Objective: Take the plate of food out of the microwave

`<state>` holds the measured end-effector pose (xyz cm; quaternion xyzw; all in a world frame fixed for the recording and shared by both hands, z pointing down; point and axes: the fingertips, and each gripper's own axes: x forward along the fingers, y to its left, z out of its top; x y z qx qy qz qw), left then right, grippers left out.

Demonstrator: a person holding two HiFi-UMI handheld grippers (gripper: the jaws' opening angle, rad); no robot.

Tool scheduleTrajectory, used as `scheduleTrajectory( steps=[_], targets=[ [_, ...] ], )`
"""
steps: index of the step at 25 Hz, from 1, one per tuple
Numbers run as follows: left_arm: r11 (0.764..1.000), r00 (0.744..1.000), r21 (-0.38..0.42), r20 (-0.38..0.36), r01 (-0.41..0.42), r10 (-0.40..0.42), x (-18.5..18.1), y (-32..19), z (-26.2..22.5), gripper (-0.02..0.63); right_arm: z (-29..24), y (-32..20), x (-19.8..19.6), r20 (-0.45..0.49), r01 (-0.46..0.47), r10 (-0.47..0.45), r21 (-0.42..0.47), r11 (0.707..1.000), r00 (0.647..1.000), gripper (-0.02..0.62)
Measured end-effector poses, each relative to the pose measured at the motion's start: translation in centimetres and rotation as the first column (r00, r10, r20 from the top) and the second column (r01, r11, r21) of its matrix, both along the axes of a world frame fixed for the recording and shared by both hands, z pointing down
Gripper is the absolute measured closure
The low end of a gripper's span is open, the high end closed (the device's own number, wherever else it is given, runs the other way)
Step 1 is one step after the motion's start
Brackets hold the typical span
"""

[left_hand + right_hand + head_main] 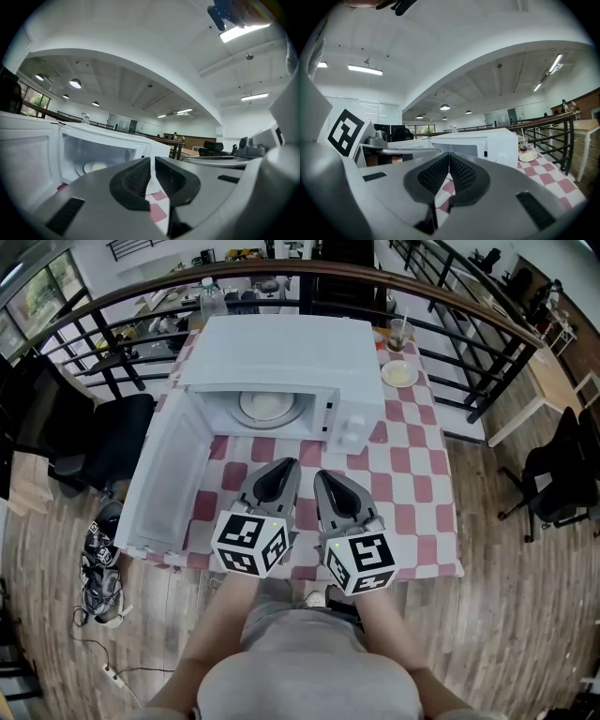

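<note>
One surface (412, 474) carries one microwave (281, 352) straight ahead of the two hand-held grippers, its door (164, 479) open. One plate (267, 407) of food sits inside, ahead of the left hand-held gripper (284, 467). That one and the right hand-held gripper (324, 476) are both closed and empty.

Underfoot, a brown wood-plank floor (506, 634). At centre, a table under a red-and-white checked cloth (417, 493). Behind and to the right of it, a black metal railing with a curved brown wooden handrail (505, 376). Left of the table, a black upholstered office chair (94, 446); at far right, a second black chair (562, 474) near a pale wooden table (544, 381). At upper left, large glazed windows (37, 292). Overhead, a white ceiling with a broad curved beam (454, 47), lit by long strip lights (364, 70) and round ceiling lamps (445, 107).
</note>
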<state>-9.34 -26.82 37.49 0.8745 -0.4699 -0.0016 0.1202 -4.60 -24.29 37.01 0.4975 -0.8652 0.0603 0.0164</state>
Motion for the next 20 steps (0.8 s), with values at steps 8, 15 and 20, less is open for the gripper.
scheduleTrajectory(
  steps=[8,15,20],
  targets=[
    [0.991,0.991,-0.125,-0.127,-0.053,0.037,-0.7,-2.2,1.8,0.390,0.8,-2.0,-0.4,0.010,-0.026,0.026,-0.021,0.999,1.000,0.569],
    [0.956,0.938,-0.293,-0.335,-0.012,-0.091,-3.6,-4.7,4.5,0.427,1.6,-3.4,-0.9,0.021,-0.036,0.037,-0.041,0.999,0.999,0.569],
    [0.943,0.922,-0.333,-0.364,0.001,-0.129,-4.3,-6.5,5.9,0.506,2.3,-4.2,-1.3,0.024,-0.042,0.044,-0.063,0.997,0.999,0.569]
  ],
)
